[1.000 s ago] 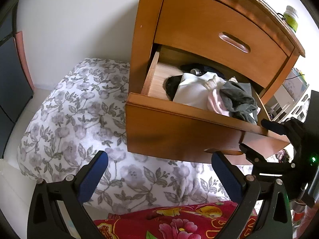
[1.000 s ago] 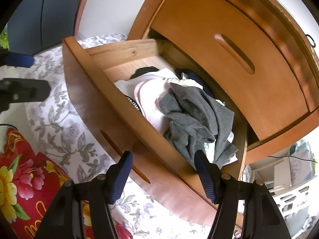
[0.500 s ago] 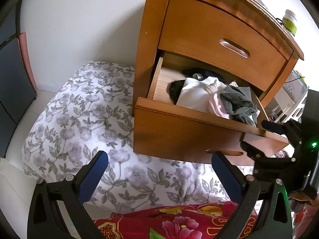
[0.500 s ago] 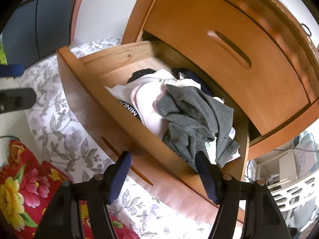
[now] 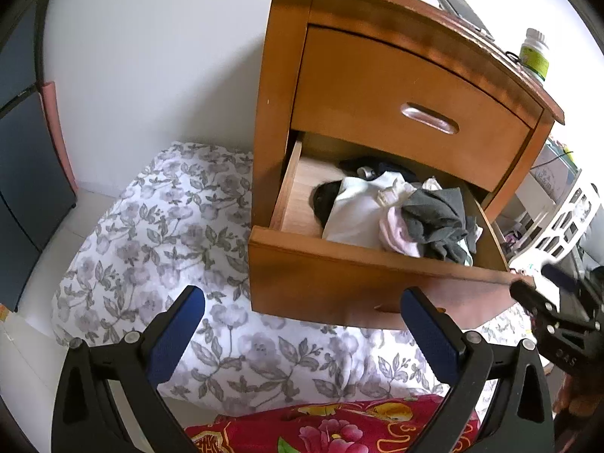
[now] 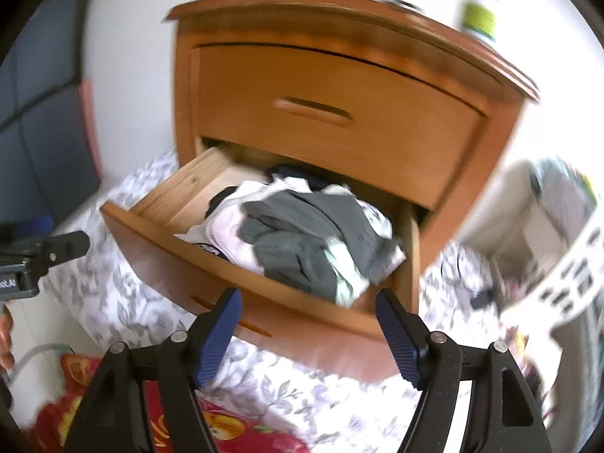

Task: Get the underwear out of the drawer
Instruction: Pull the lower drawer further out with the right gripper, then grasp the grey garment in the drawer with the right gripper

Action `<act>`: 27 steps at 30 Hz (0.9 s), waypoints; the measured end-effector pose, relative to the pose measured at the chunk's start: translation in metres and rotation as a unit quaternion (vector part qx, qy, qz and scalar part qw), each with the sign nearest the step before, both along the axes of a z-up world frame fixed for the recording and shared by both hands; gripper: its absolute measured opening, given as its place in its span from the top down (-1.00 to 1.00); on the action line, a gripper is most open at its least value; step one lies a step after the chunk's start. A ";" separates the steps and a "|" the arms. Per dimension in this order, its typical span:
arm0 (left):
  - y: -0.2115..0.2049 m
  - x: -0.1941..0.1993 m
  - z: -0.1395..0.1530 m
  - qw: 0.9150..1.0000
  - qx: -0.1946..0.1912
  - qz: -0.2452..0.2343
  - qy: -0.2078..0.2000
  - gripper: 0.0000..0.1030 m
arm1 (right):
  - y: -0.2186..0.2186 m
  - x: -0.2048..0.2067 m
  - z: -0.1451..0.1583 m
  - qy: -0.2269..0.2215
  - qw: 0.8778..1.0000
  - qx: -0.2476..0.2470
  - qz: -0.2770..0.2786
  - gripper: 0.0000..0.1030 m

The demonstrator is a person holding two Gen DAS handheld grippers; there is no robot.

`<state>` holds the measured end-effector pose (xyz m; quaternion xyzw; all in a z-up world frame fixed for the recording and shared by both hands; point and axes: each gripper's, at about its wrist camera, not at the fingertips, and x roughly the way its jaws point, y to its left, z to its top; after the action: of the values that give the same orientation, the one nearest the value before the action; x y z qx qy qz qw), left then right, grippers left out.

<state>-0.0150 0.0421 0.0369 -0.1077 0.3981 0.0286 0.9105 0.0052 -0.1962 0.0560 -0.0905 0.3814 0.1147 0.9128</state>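
Note:
The lower drawer (image 5: pixel 370 279) (image 6: pixel 196 260) of a wooden nightstand (image 5: pixel 377 75) (image 6: pixel 339 87) stands pulled out. Inside lies a heap of clothes: a grey garment (image 5: pixel 438 215) (image 6: pixel 302 238) on top, white and pink pieces (image 5: pixel 358 211) (image 6: pixel 226 234) and a black one (image 5: pixel 324 196) beside it. My left gripper (image 5: pixel 302 324) hangs open in front of the drawer, with nothing between its blue pads. My right gripper (image 6: pixel 307 328) is just before the drawer's front edge; its jaws are opening and hold nothing. It also shows at the right edge of the left wrist view (image 5: pixel 547 302).
A floral grey-and-white quilt (image 5: pixel 151 234) (image 6: pixel 113 294) lies on the floor under the drawer, with a red flowered cloth (image 5: pixel 339 430) nearer me. A green-labelled bottle (image 5: pixel 534 56) stands on the nightstand. A white basket (image 5: pixel 566 219) sits to the right, a dark cabinet (image 5: pixel 22 151) to the left.
Both grippers have drawn back and up from the drawer. The right gripper has rolled, so the nightstand now looks upright in its view, and its jaws stand wider apart.

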 end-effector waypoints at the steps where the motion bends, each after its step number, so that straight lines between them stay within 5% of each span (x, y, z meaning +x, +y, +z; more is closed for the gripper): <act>1: 0.000 0.000 0.001 1.000 0.000 0.003 -0.002 -1.00 | -0.005 -0.001 -0.001 0.005 1.000 0.012 -0.014 -0.49; 4: -0.003 0.000 0.004 1.000 0.003 0.007 -0.006 -1.00 | -0.020 -0.006 -0.004 0.015 0.998 0.044 -0.050 -0.60; 8: -0.009 0.004 0.006 1.000 0.010 0.004 -0.006 -1.00 | -0.034 -0.004 -0.002 0.007 0.994 0.072 -0.080 -1.00; 27: -0.025 0.069 0.027 0.999 0.019 -0.030 -0.029 -1.00 | -0.045 0.040 -0.009 0.003 0.991 0.101 -0.084 -1.00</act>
<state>0.0535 0.0166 0.0639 -0.0796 0.3739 0.0055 0.9240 0.0448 -0.2412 0.0467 0.0345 0.3765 0.0762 0.9226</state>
